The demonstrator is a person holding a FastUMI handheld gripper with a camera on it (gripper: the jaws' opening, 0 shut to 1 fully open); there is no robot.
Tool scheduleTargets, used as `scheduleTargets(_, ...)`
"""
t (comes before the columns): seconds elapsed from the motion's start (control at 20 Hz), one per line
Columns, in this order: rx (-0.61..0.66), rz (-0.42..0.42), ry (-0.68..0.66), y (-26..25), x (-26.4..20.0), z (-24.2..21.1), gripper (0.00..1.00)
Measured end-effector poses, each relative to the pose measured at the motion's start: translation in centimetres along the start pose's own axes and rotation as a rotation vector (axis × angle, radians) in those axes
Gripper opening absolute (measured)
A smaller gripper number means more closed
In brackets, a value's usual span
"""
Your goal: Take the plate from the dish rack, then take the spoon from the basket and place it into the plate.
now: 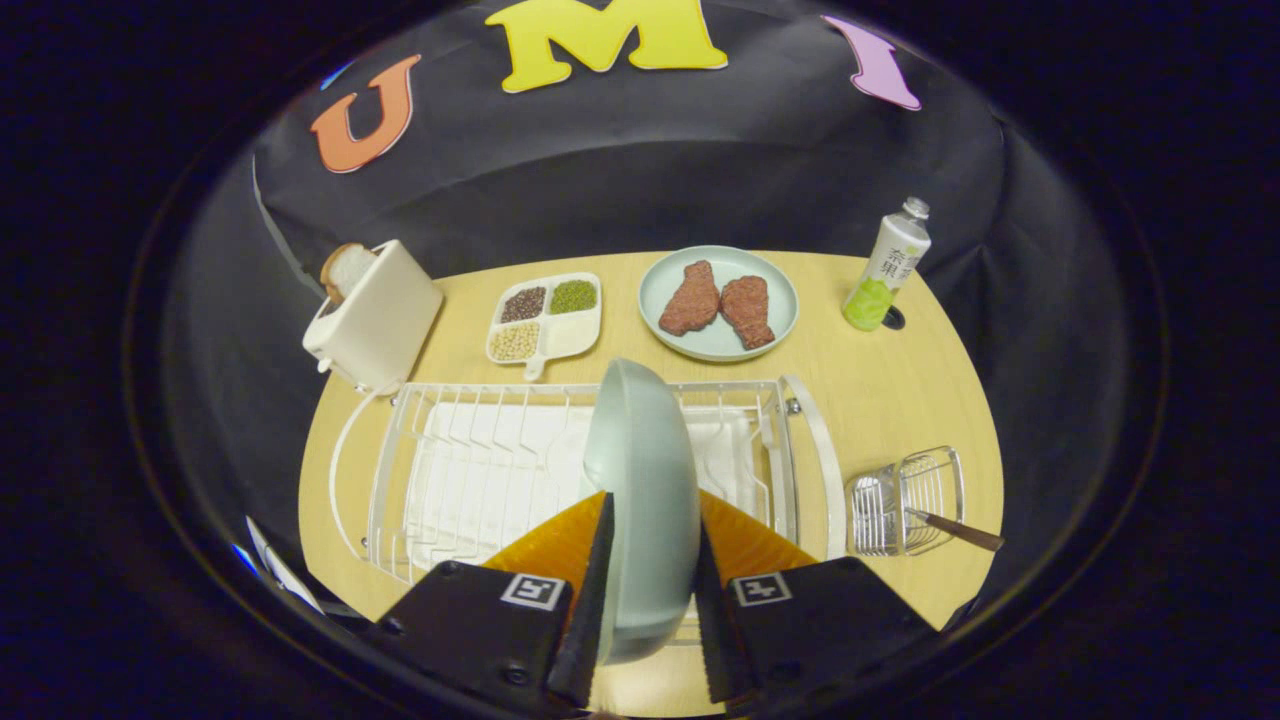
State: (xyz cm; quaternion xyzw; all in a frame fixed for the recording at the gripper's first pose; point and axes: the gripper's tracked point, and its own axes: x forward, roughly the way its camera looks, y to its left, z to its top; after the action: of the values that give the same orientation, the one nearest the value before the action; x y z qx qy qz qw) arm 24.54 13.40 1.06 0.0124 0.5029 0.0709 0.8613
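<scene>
We are gripping the plate (640,470).
Our claw (650,590) is clamping it upright over the dish rack (450,470) on the worktop (880,400).

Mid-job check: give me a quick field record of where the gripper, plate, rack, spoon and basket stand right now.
gripper: shut on the plate, one finger on each face
plate: pale grey-green, upright on edge between the fingers, over the dish rack
dish rack: white wire, ahead of the fingers, no other dishes seen in it
spoon: in the basket, brown handle sticking out
basket: small wire one, beside the rack's end
stage: plate gripped; spoon not yet taken
</scene>
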Motion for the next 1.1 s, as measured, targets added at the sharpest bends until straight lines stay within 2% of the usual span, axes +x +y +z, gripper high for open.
scheduleTargets(0.05, 0.005, -0.029, -0.001, -0.1, 0.0, -0.1, 0.41)
scheduleTargets(0.2, 0.020, -0.096, -0.019, -0.1, -0.7, 0.4, 0.36)
scheduleTargets(0.55, -0.032, -0.218, -0.085, -1.1, -3.6, 2.2, 0.33)
scheduleTargets(0.8, -0.003, -0.142, -0.142, -0.5, -6.6, 1.8, 0.29)
scheduleTargets(1.1, 0.059, 0.094, -0.189, 0.1, -11.3, -4.0, 0.29)
